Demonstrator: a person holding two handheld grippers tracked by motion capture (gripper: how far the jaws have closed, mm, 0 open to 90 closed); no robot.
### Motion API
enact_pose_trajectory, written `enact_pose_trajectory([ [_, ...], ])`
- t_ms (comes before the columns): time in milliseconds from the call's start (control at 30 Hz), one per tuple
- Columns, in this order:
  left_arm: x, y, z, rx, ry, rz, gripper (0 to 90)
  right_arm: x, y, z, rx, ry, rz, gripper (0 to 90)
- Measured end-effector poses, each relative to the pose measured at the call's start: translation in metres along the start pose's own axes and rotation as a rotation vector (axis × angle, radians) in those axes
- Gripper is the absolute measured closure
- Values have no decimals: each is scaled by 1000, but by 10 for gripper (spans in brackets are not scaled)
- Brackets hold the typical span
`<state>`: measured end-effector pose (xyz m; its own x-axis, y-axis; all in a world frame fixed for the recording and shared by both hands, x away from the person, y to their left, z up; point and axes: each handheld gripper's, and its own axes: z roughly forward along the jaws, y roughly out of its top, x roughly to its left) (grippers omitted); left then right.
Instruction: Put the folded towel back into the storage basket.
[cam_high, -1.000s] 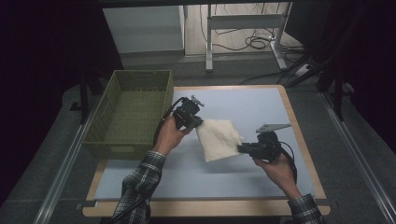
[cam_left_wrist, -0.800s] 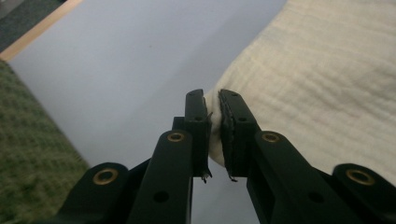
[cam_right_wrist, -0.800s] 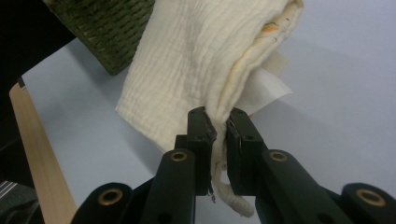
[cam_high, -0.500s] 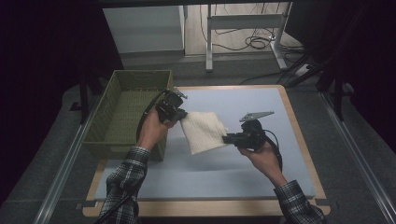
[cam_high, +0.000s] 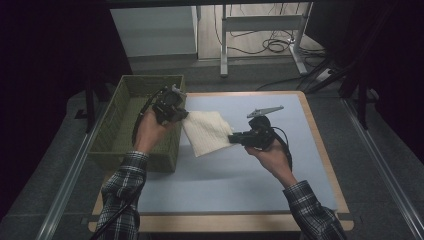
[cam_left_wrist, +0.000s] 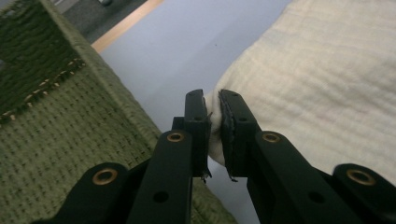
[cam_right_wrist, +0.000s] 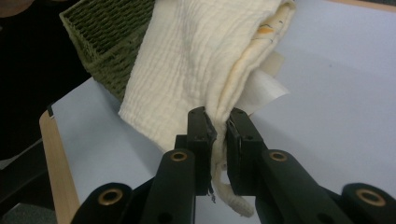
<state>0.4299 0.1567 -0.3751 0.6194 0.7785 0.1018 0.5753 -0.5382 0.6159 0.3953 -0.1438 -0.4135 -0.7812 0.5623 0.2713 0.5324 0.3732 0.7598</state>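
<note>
The light blue desk (cam_high: 280, 165) carries a green woven basket (cam_high: 131, 125) at its left edge. Beside it hangs the folded cream waffle-weave cloth (cam_high: 207, 131), clamped at opposite edges by the left gripper (cam_high: 181, 116) and right gripper (cam_high: 234, 138). Keep both grips level and taut, clearing the basket's rim before lowering.

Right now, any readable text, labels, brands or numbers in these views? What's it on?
None readable.
folded cloth: a white tag sticks out in the right gripper view, no print visible on it.
green basket: no label.
left gripper and right gripper: no markings.
</note>
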Motion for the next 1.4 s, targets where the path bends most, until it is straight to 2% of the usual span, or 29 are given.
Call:
enact_pose_trajectory([
  [367, 26, -7, -24, -16, 55, -29, 821, 9, 28, 17, -15, 27, -12, 807],
  [667, 53, -20, -45, -34, 115, -77, 822, 25, 52, 43, -26, 62, -29, 807],
  [900, 73, -36, -61, -49, 159, -126, 823, 43, 67, 67, -30, 87, -45, 807],
  [1067, 86, -50, -66, -42, 202, -152, 824, 58, 74, 87, -28, 96, -58, 807],
  [1233, 96, -66, -68, -27, 242, -172, 824, 74, 78, 111, -18, 105, -77, 807],
  [1400, 103, -80, -64, -7, 257, -185, 824, 89, 77, 135, 1, 111, -79, 807],
])
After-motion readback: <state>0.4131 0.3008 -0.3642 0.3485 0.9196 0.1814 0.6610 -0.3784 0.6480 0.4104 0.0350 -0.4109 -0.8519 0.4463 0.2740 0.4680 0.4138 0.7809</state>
